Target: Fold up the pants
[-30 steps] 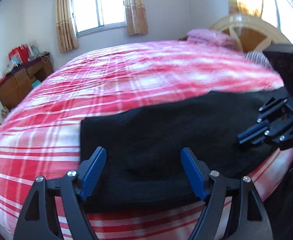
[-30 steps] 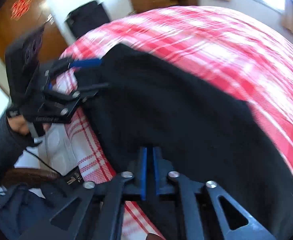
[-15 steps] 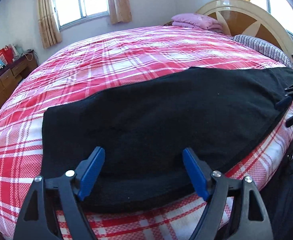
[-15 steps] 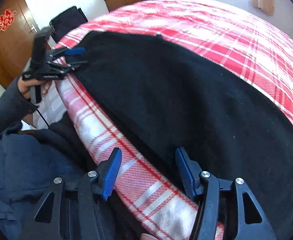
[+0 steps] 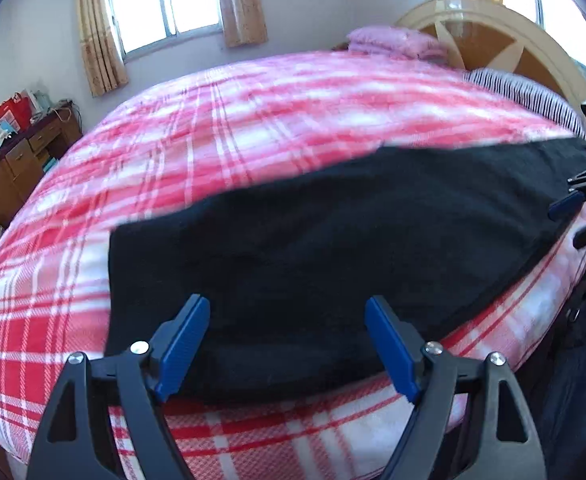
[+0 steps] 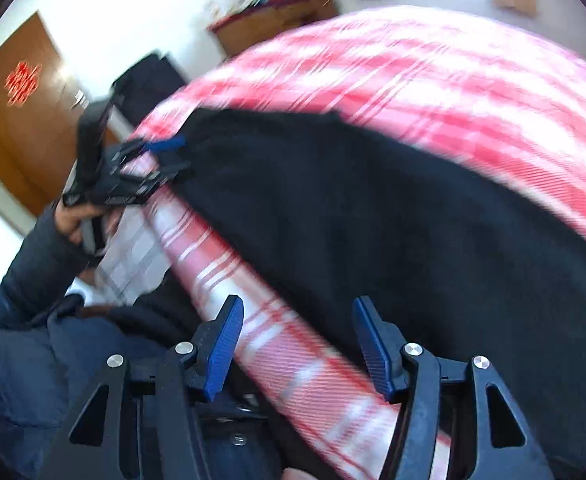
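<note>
Black pants [image 5: 333,240] lie stretched out flat along the near edge of a red plaid bed [image 5: 253,120]. My left gripper [image 5: 287,344] hovers open over one end of them, its blue pads [image 5: 185,344] wide apart and not pressing the cloth. In the right wrist view the pants [image 6: 373,220] run away toward the left gripper [image 6: 173,156], which a hand [image 6: 73,220] holds. My right gripper [image 6: 297,348] is open over the blanket's edge, with the pants' other end beside its right pad. It also shows at the far right, the right gripper [image 5: 577,220].
A wooden headboard [image 5: 493,40] and pink pillow [image 5: 389,40] stand at the bed's far end. A dresser [image 5: 21,160] sits by the window wall. A brown door [image 6: 13,120] and a dark bag [image 6: 145,84] are beyond the bed. The person's dark jacket [image 6: 33,360] fills the lower left.
My right gripper opened, let go of the pants and drew away from the left gripper along the bed edge. The pants now lie stretched out longer. The left gripper stayed open and barely moved.
</note>
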A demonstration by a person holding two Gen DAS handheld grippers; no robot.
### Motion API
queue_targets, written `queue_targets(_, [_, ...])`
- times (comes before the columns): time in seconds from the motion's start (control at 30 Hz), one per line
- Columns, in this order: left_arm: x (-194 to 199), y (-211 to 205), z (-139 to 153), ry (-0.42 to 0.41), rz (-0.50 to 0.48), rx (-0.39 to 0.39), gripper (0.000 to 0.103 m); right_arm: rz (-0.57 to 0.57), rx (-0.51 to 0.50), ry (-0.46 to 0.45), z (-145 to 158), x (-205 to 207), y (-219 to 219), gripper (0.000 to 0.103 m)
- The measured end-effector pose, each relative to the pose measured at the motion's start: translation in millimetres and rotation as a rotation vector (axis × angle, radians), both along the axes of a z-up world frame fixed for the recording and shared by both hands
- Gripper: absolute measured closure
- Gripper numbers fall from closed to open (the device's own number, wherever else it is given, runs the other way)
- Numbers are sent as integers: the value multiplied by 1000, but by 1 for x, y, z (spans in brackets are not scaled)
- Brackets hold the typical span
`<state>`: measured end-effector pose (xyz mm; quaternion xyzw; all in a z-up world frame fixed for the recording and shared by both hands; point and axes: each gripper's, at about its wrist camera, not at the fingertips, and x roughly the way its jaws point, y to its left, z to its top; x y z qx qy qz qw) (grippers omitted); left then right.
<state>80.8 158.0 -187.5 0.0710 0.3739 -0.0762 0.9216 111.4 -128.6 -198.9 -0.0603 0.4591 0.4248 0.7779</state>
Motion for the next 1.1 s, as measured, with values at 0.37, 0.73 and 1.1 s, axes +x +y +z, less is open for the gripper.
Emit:
queue_targets(0.37, [23,-97,14,-11,-221,-33,12,-575,-48,-84,28,27,-144,44])
queue_targets(0.73, [30,-117,-19,87,-209,-23,9,-576,-331,-218,4,8,-152,44])
queue_targets(1.1, [38,-172,21,11,-302,-72,9,-545,-376,-236,3,-1,-156,44])
